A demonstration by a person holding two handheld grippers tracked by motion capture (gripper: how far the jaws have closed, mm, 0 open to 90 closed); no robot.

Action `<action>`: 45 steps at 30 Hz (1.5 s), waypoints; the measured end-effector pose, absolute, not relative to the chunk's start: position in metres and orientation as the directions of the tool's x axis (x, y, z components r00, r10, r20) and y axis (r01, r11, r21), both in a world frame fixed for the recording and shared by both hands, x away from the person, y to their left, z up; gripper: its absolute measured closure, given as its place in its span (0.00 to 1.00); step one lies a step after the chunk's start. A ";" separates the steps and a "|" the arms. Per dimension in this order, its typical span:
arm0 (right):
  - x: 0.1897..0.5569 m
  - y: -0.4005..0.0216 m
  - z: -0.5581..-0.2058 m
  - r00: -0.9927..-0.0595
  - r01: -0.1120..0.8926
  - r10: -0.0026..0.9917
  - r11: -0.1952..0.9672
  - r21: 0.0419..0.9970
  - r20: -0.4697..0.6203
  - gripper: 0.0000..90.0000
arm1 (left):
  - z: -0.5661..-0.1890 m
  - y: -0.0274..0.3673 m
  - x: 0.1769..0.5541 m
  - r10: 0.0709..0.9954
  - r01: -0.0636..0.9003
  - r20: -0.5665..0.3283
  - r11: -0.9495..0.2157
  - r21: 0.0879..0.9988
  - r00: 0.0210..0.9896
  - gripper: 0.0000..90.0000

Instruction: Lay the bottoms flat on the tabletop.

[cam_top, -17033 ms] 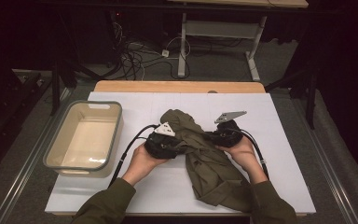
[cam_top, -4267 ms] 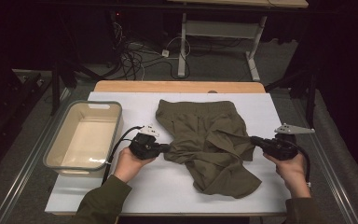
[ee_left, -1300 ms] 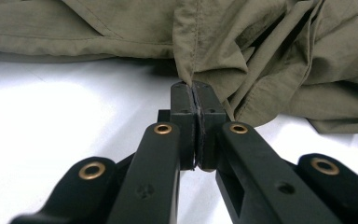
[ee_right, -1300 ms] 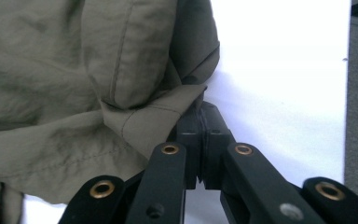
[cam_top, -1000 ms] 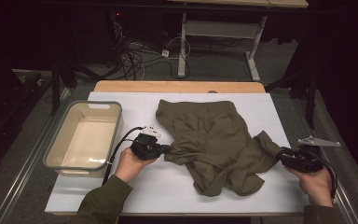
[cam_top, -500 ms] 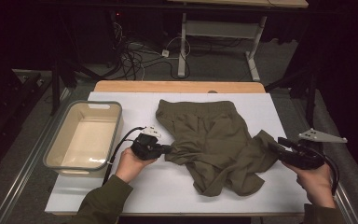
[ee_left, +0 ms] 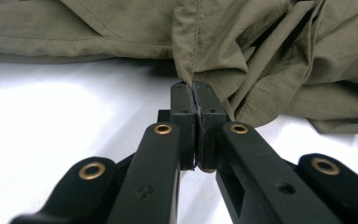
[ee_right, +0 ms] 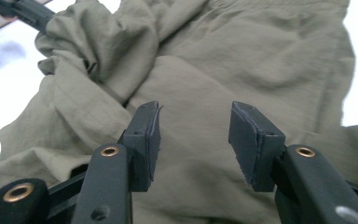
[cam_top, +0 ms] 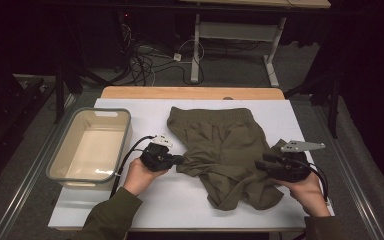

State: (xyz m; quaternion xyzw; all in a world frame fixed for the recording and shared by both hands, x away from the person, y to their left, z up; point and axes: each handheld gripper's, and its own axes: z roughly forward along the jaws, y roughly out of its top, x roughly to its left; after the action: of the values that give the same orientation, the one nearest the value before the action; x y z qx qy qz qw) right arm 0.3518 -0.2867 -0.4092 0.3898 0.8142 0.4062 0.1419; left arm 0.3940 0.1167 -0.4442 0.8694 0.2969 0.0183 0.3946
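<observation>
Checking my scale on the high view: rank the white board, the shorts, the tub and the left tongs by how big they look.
1. White board
2. Shorts
3. Tub, a bit smaller than the shorts
4. Left tongs, by far the smallest

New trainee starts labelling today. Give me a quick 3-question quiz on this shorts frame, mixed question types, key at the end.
1. True or false: the left gripper is clamped on an edge of the olive shorts.
2. Multiple choice: the right gripper is A) shut on cloth, B) open with the shorts lying beyond its jaws, C) inside the bin.
3. Short answer: what sits on the white table to the left of the left hand, and what does it hold?

Key
1. True: both pads pinch a seamed edge.
2. B.
3. A beige plastic bin; it is empty.
</observation>
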 end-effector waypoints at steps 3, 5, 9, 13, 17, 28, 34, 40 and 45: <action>0.353 -0.280 -0.413 -0.667 0.524 0.739 0.379 0.763 0.091 0.60 | -0.444 0.117 0.394 0.533 0.502 -0.201 -0.513 0.696 0.822 0.96; 0.353 -0.278 -0.415 -0.675 0.526 0.731 0.385 0.758 0.097 0.59 | -0.445 0.117 0.395 0.530 0.504 -0.205 -0.514 0.694 0.823 0.96; 0.352 -0.276 -0.415 -0.678 0.524 0.728 0.388 0.758 0.096 0.59 | -0.444 0.116 0.394 0.526 0.505 -0.215 -0.503 0.701 0.823 0.79; 0.354 -0.279 -0.416 -0.670 0.524 0.736 0.380 0.762 0.094 0.59 | -0.430 0.113 0.390 0.516 0.477 -0.204 -0.478 0.737 0.832 0.64; 0.358 -0.283 -0.418 -0.652 0.537 0.751 0.362 0.762 0.103 0.57 | -0.412 0.111 0.386 0.489 0.455 -0.224 -0.427 0.781 0.843 0.62; 0.368 -0.288 -0.420 -0.622 0.549 0.773 0.319 0.772 0.123 0.53 | -0.403 0.061 0.382 0.356 0.372 -0.207 -0.496 0.785 0.911 0.62; 0.369 -0.290 -0.421 -0.622 0.548 0.773 0.317 0.774 0.124 0.53 | -0.413 0.031 0.386 0.303 0.345 -0.204 -0.549 0.762 0.931 0.62; 0.369 -0.290 -0.421 -0.622 0.551 0.773 0.318 0.772 0.125 0.53 | -0.424 0.010 0.389 0.272 0.339 -0.215 -0.581 0.740 0.938 0.63; 0.369 -0.290 -0.422 -0.622 0.549 0.773 0.319 0.772 0.123 0.53 | -0.429 0.007 0.388 0.254 0.335 -0.223 -0.609 0.719 0.941 0.83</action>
State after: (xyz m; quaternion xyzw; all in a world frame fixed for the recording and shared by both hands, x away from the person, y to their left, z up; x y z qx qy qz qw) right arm 0.3694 -0.2901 -0.4219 0.4129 0.8007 0.4123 0.1358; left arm 0.3883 0.0075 -0.4287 0.8956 0.1643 -0.0493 0.4104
